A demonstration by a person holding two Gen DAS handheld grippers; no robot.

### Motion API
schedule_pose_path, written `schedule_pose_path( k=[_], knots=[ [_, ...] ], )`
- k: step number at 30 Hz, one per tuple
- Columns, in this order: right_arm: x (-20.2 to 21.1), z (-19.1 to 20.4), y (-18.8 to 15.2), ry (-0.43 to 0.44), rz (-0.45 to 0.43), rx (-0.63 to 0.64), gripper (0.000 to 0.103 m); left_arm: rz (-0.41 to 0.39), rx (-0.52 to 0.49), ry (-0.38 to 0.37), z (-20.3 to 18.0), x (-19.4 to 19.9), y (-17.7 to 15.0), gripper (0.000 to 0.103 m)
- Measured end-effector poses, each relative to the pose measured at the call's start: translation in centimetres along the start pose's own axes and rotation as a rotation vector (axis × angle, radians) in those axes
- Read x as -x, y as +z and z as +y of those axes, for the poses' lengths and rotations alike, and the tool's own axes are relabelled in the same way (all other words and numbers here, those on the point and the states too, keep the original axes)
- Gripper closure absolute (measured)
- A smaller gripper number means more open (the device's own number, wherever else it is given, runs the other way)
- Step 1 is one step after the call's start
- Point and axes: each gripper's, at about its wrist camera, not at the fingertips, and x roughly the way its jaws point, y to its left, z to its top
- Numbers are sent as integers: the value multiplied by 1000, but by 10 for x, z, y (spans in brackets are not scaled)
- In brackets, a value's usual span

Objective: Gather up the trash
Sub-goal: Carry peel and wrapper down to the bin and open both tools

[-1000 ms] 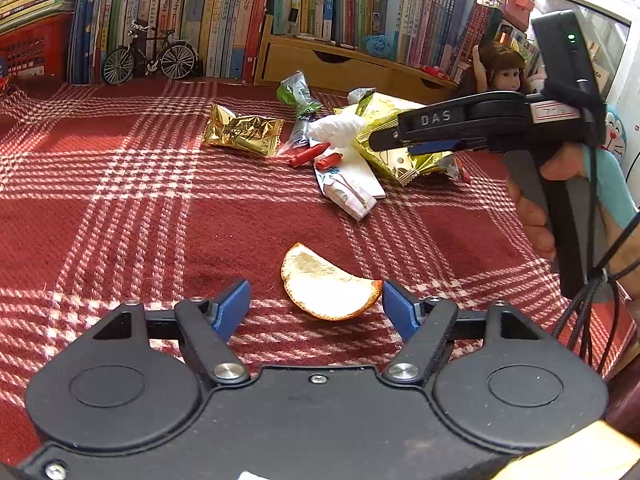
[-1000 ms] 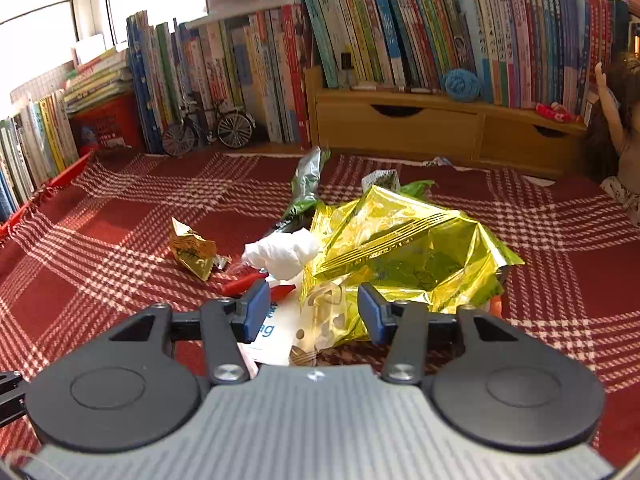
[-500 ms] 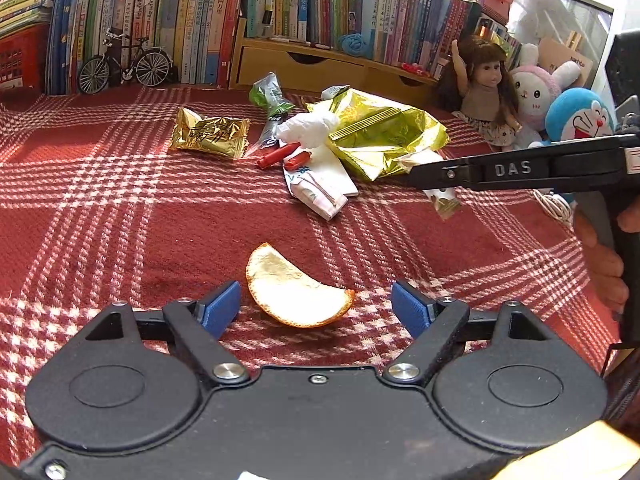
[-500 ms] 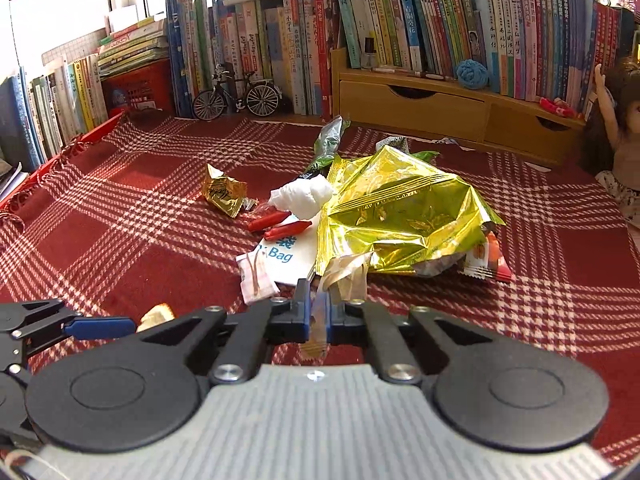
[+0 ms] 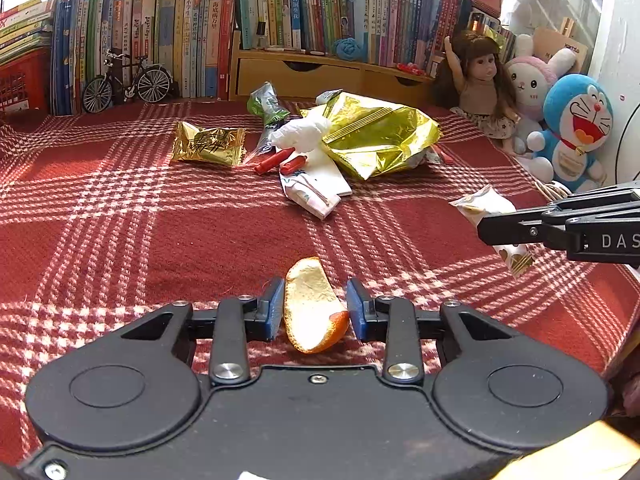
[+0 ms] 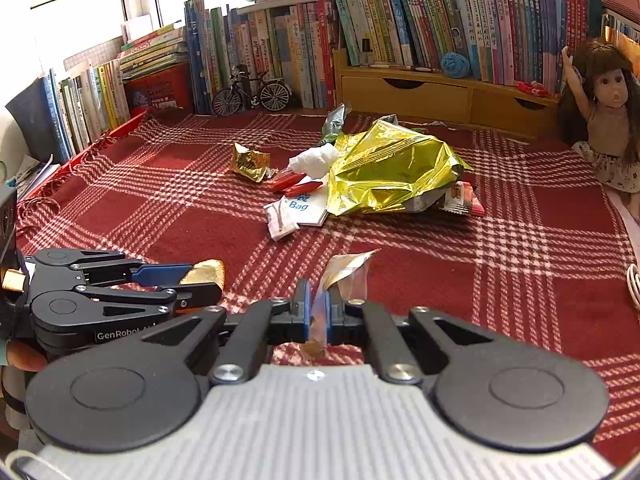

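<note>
At the bottom centre of the left wrist view, the left gripper has its blue pads either side of a piece of orange peel, pale pith facing up; the jaws are closing, the left pad against the peel's edge and the right pad at its orange tip, though a firm pinch cannot be made out. The peel sits on the red-and-white plaid cloth.

At the bottom centre of the right wrist view, the right gripper is clamped tight on a small pale wrapper with gold print, which sticks up above the pads. In the left wrist view that gripper enters from the right edge, its side lettered "DAS". At the lower left of the right wrist view, the left gripper's body reads "GenRobot".

Farther back, mid-frame, the remaining trash lies in a heap: a white packet printed "Bag", a small white sachet, two red sticks, a crumpled white tissue, a large gold foil bag, a small gold foil wrapper, a green wrapper and an orange snack packet.

Along the top stand a miniature bicycle, a wooden drawer unit, rows of books with spine print too small to read, and a doll; the left wrist view also shows a pink rabbit plush and a blue cat plush at upper right.
</note>
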Motion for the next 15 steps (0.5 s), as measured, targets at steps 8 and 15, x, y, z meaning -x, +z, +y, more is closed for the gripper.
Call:
schedule_pose_path(
  k=[8, 15],
  knots=[
    [22, 24, -24, 57, 11, 21, 92, -33, -22, -19, -8, 51, -18, 75],
    [39, 44, -53, 113, 46, 16, 92, -26, -22, -39, -11, 99, -52, 76]
  ],
)
